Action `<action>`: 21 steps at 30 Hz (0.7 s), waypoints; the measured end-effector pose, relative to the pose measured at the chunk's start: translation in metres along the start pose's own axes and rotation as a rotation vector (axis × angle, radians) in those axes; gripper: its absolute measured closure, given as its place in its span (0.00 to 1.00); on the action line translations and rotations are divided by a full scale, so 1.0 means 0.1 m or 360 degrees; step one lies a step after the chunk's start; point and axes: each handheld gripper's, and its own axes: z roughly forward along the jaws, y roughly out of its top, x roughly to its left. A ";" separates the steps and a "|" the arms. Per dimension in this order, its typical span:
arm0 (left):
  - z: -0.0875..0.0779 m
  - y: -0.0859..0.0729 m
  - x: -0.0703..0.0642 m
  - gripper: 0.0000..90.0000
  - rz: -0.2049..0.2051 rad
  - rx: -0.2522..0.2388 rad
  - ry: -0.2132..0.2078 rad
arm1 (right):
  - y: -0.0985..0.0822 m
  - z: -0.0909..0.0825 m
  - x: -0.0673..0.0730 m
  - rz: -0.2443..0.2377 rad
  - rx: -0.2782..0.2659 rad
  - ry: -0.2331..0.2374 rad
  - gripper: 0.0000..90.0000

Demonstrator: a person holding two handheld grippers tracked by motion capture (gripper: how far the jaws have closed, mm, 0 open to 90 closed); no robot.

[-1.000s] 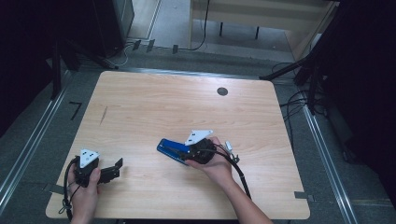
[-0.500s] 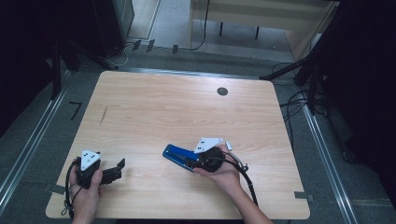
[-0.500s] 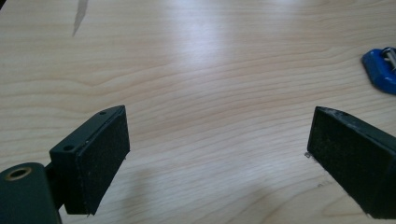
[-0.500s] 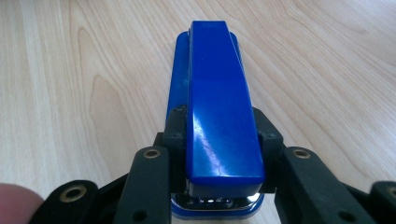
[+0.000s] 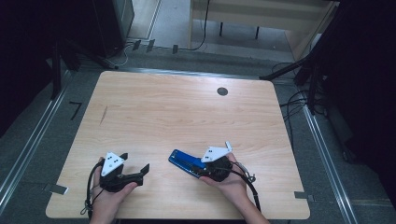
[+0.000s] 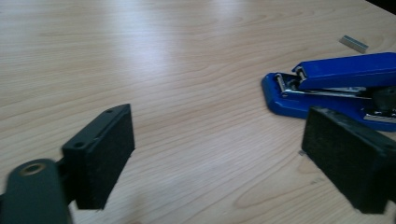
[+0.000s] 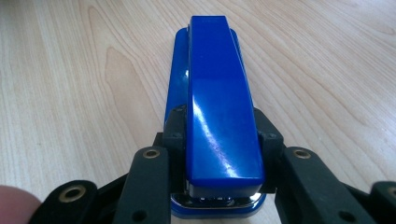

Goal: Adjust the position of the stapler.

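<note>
A blue stapler (image 5: 184,162) lies on the wooden table (image 5: 187,116), near the front edge and right of centre. My right gripper (image 5: 205,169) is shut on the stapler's rear end. In the right gripper view the black jaws of this gripper (image 7: 219,133) press both sides of the stapler (image 7: 219,84), which points away from me. My left gripper (image 5: 135,163) hovers low at the front left, open, aimed at the stapler. In the left gripper view its pads (image 6: 105,154) stand wide apart around bare wood, and the stapler (image 6: 327,86) lies beyond at the right.
A small strip of staples (image 5: 228,146) lies on the table just behind the right hand, with the strip (image 6: 353,43) past the stapler. A round black grommet (image 5: 222,91) sits at the far right. Cables and metal rails run along the floor beside the table.
The right gripper has carried the stapler to the right and nearer the front edge. The left gripper has moved right, toward the stapler, staying open.
</note>
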 end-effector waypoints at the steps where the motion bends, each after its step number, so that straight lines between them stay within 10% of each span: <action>1: 0.03 0.01 -0.05 0.15 0.0006 0.0001 -0.0020 | -0.01 0.00 0.00 -0.0001 -0.0003 0.0001 0.74; 12: 0.31 0.06 -0.46 0.32 0.0125 0.0078 -0.0124 | -0.18 -0.30 0.05 0.0084 -0.0142 -0.0097 0.55; 21: 0.51 0.12 -0.70 0.59 0.0237 0.0070 -0.0120 | -0.40 -0.53 0.07 0.0144 -0.0223 -0.0156 0.63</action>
